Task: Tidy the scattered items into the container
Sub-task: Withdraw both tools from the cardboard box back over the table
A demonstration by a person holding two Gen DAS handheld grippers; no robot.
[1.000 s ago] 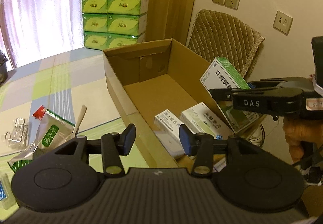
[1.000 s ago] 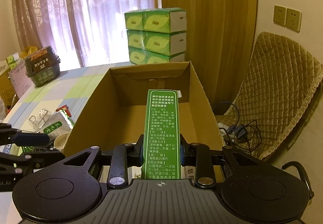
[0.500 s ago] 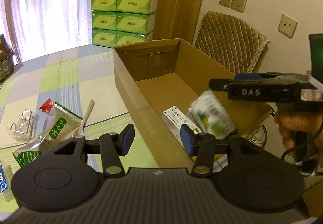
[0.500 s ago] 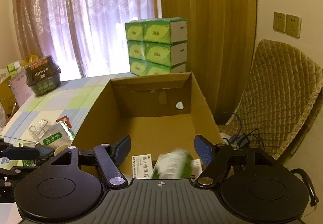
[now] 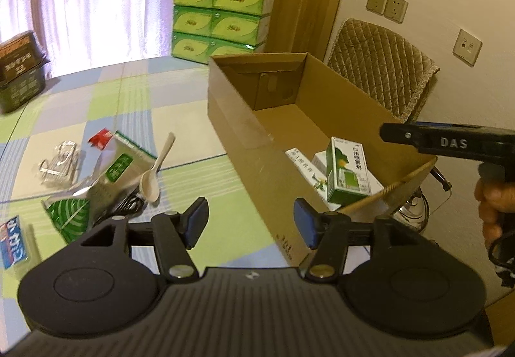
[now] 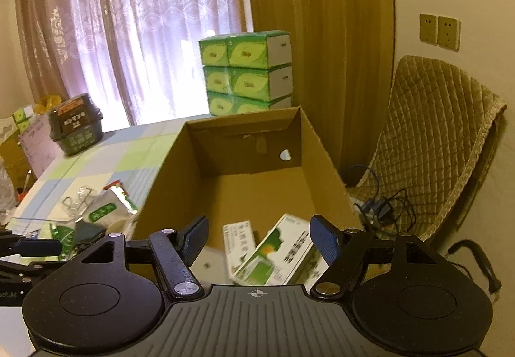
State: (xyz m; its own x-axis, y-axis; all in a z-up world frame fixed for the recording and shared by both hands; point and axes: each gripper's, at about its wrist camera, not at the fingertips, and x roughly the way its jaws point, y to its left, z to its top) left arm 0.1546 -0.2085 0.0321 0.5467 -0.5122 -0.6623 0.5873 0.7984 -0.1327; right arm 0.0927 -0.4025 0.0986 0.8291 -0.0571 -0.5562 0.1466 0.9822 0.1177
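Observation:
An open cardboard box (image 5: 238, 119) (image 6: 164, 183) stands on the checked tablecloth. Inside it a green and white medicine carton (image 5: 346, 173) (image 6: 280, 257) lies on top of flat white cartons (image 5: 302, 164) (image 6: 236, 241). My right gripper (image 6: 259, 241) hangs open above the box's near end with nothing between its fingers; its black body (image 5: 450, 143) shows at the right of the left wrist view. My left gripper (image 5: 251, 225) is open and empty over the box's near left corner. Left of the box lie a green foil pouch (image 5: 119, 170), a pale spoon (image 5: 154, 177) and metal clips (image 5: 61, 160).
A blue and white packet (image 5: 13, 241) lies at the table's left edge. A dark tub (image 5: 19, 70) stands far left. Stacked green tissue boxes (image 5: 219, 19) sit behind the box. A quilted chair (image 6: 428, 138) with cables stands to the right, by the wall.
My right gripper opened and let go of the green medicine carton, which fell and now rests in the box. The left gripper drew back and rose a little.

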